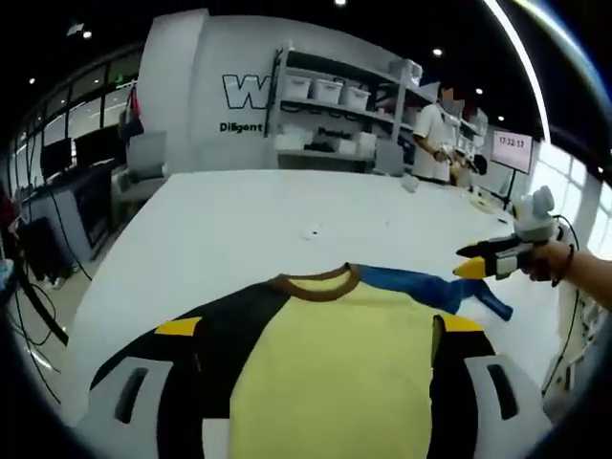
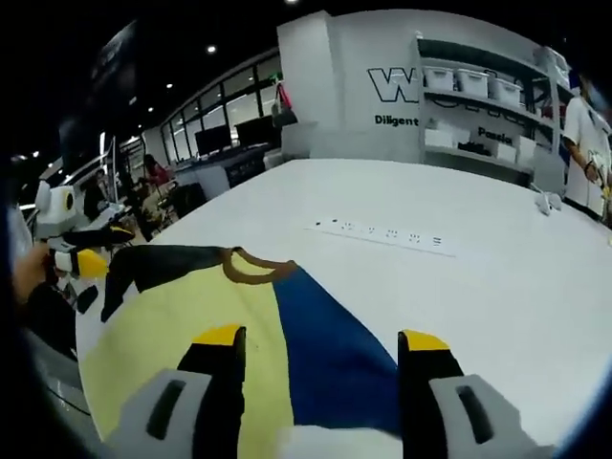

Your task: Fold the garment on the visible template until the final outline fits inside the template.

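Note:
A shirt (image 1: 335, 363) lies flat on the white table (image 1: 239, 220). It has a yellow front, a brown collar (image 1: 316, 283), a black side (image 1: 225, 330) and a blue sleeve (image 1: 435, 290). My left gripper (image 1: 318, 327) hovers over its yellow front, open, jaws wide apart with nothing clamped. My right gripper (image 1: 478, 263) comes in from the right, held by a hand, near the blue sleeve's end. In the right gripper view the shirt (image 2: 191, 325) shows yellow and blue, and my right gripper (image 2: 321, 338) stands open over it. The left gripper (image 2: 91, 251) sits at the far left by the black sleeve (image 2: 158, 263).
A white power strip (image 2: 382, 232) lies on the table beyond the shirt. Shelves with bins (image 1: 335, 105) stand against the back wall, and a person (image 1: 435, 134) stands beside them. Desks with monitors (image 2: 220, 143) line the left side. The table edge (image 1: 96, 287) runs close on the left.

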A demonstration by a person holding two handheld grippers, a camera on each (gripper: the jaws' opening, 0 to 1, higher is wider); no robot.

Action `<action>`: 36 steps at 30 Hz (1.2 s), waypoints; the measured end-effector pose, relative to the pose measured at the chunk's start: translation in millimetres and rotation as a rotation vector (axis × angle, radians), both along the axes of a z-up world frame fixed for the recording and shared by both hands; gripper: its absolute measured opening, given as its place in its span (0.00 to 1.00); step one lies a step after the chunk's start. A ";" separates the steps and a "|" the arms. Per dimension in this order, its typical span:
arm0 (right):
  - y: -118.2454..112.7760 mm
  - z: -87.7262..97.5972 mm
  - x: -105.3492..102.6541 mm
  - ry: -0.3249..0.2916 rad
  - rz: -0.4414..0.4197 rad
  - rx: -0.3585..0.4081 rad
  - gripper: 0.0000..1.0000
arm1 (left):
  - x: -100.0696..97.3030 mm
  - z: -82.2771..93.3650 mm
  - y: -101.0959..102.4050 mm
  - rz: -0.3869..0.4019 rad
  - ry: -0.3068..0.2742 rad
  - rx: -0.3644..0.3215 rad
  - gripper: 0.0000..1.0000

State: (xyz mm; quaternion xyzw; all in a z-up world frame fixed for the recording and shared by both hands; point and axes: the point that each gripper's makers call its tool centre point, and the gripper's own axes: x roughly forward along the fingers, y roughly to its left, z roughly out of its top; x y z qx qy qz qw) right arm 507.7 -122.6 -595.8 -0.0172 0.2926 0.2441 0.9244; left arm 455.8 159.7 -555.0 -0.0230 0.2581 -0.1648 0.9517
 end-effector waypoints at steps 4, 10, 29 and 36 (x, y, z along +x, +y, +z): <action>-20.8 -6.3 -6.0 0.012 -0.020 -0.040 0.59 | -13.8 -0.2 -0.4 -0.024 0.018 0.008 0.99; -53.1 -20.1 -16.1 0.039 -0.045 -0.098 0.57 | -31.0 2.4 3.8 -0.033 0.030 0.006 0.99; -130.5 -58.1 -28.9 0.155 -0.199 -0.098 0.24 | -63.0 7.4 11.6 -0.028 0.016 -0.003 0.99; -123.0 -60.6 -29.9 0.194 -0.229 0.026 0.17 | -64.8 12.6 17.1 -0.016 0.005 -0.002 0.99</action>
